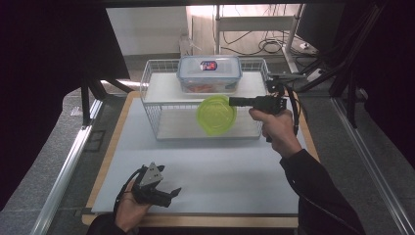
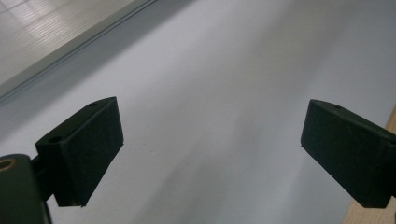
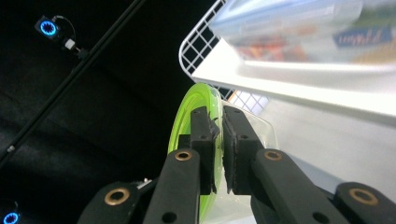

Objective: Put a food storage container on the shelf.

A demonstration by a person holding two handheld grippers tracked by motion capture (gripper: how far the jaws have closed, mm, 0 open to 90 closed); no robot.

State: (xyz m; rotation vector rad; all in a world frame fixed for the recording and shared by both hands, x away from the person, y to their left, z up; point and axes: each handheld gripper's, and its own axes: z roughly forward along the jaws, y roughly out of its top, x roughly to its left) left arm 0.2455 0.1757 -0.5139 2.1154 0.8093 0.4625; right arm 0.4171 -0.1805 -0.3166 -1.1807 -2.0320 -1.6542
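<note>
From the high view we see the right gripper (image 1: 234, 102) held out level in front of the white wire rack (image 1: 149, 100), its jaws clamped on the edge of a round green-lidded container (image 1: 216, 115), which hangs in the air before the rack's lower shelf, its lid facing us. On the rack's upper shelf sits a clear food box with a blue-rimmed lid (image 1: 209, 73) (something orange shows through its wall). Near the front edge of the white mat (image 1: 220, 171), our left gripper (image 1: 169, 193) rests low in the left hand (image 1: 128, 208), well apart from the rack. In the left gripper view we see the left gripper (image 2: 210, 144) with its two black jaws standing wide apart, nothing between them but the pale mat (image 2: 210, 84) beneath. In the right gripper view the right gripper (image 3: 219, 140) has its pads pressed on the green-lidded container (image 3: 187, 112), seen edge-on, with the wire rack (image 3: 198, 42) and the food box (image 3: 289, 28) blurred above.
</note>
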